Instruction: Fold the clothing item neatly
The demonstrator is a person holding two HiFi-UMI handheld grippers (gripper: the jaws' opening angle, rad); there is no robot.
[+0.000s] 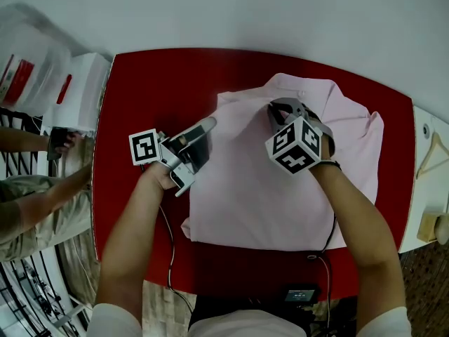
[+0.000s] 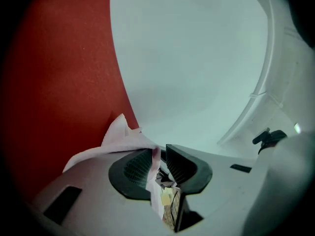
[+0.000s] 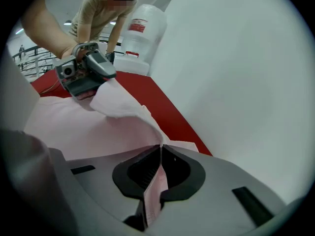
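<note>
Head view: white containers, contents unclear, stand at ten o'clock and a wooden hanger lies at three, both off the red table. The pink shirt lies centre-right on the table, rumpled and partly folded.

Left gripper view: the left gripper pinches a shirt edge, with the table at nine o'clock.

Right gripper view: the right gripper is clamped on a shirt fold. A person leans in at eleven.
</note>
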